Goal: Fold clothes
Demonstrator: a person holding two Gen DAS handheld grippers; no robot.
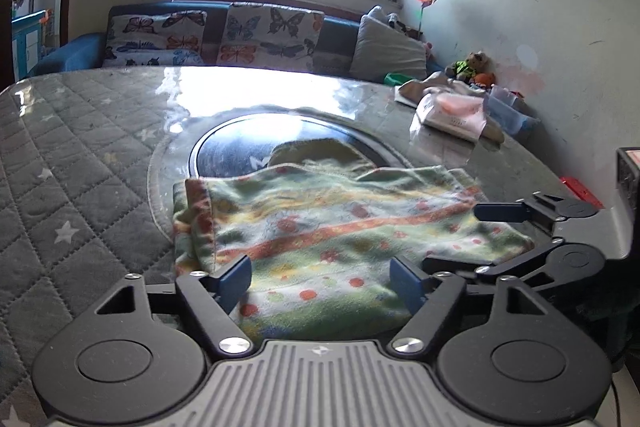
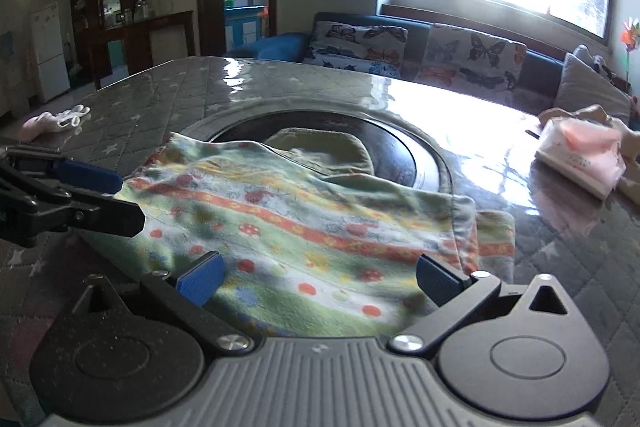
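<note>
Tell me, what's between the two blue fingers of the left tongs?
The colourful patterned cloth lies there. In the left wrist view it spreads between the open left tongs, and the pads are not pressing it.

Left tongs (image 1: pixel 322 283) and right tongs (image 2: pixel 320 281), identical build: matte blk linkage arms w/ triangular cut-outs, round blk pivot discs each side, silver screw heads at joints. Fingertips (image 1: pixel 236 281) carry blue ribbed pads. Centre housing grey, ribbed lengthwise, small emblem at top edge. No cables visible.
</note>
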